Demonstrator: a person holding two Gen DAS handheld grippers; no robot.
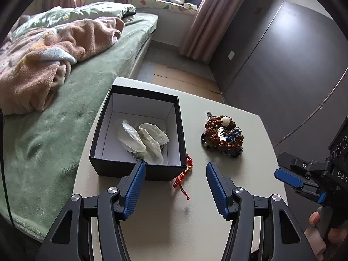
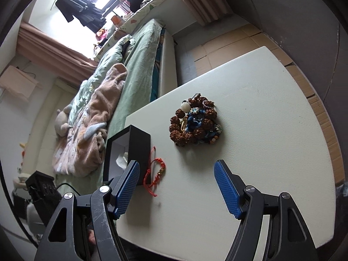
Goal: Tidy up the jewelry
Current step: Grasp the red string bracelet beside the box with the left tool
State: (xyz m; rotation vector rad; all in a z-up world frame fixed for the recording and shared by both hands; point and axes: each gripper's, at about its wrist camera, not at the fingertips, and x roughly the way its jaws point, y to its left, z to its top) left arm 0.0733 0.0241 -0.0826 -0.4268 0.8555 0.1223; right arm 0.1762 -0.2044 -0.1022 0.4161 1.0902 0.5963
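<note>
- Bedroom setting: a bed (image 1: 91, 91) with a green cover and a rumpled pink blanket (image 1: 54, 50) runs along one side of a pale counter (image 1: 165, 217), with curtains (image 1: 202, 15) and a dark wardrobe (image 1: 282, 54) beyond.
- On the counter stands an open black box (image 1: 139, 171) with a white lining; crumpled white tissue (image 1: 143, 139) lies inside, and something beaded may sit under it, though that is hard to make out.
- A red cord bracelet (image 1: 184, 174) with small gold beads lies on the counter just beside the box's wall, touching or nearly touching it.
- A heap of jewelry (image 1: 224, 134), brown knobbly beads tangled with blue, dark and white ones, rests on the counter well apart from the box.
- The left gripper (image 1: 176, 169) hangs above the near counter edge, jaws spread wide and holding nothing; one fingertip overlaps the box's front wall in the left wrist view.
- The right gripper (image 2: 176, 169) is likewise released and empty, pointing toward the space between the bracelet and the heap; in the left wrist view it appears at the edge, held by a hand (image 1: 326, 235).
</note>
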